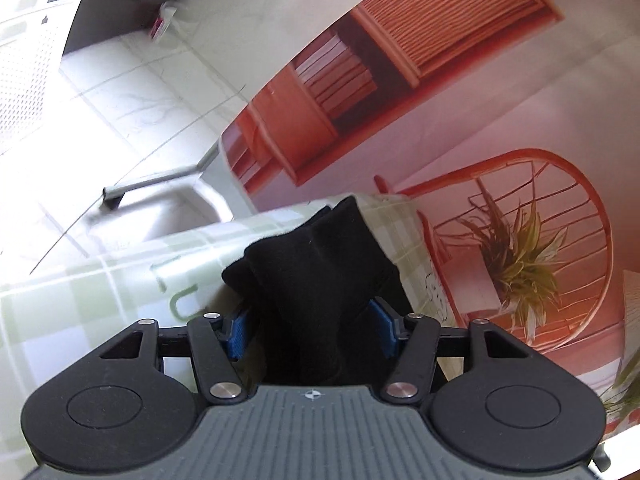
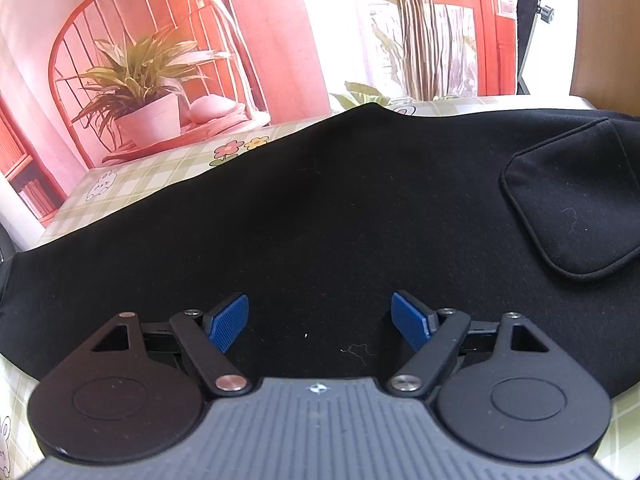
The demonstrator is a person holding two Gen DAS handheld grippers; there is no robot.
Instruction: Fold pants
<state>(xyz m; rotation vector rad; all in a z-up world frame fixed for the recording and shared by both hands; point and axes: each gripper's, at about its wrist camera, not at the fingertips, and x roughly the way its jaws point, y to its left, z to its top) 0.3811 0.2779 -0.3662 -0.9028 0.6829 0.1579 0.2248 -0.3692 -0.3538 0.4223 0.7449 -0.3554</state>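
The left hand-held gripper (image 1: 312, 330) pinches a bunched end of the black pants (image 2: 320, 220); the right hand-held gripper (image 2: 320, 322) hovers open above them. Soft, limp cloth probably handles best taken by its edges.

Left gripper (image 1: 312, 330): blue pads pressed against a bunch of black pants (image 1: 316, 264) from both sides, gripping it, view tilted. Right gripper (image 2: 320, 322): fingers spread wide, pads apart, hovering low over the cloth, gripping nothing.
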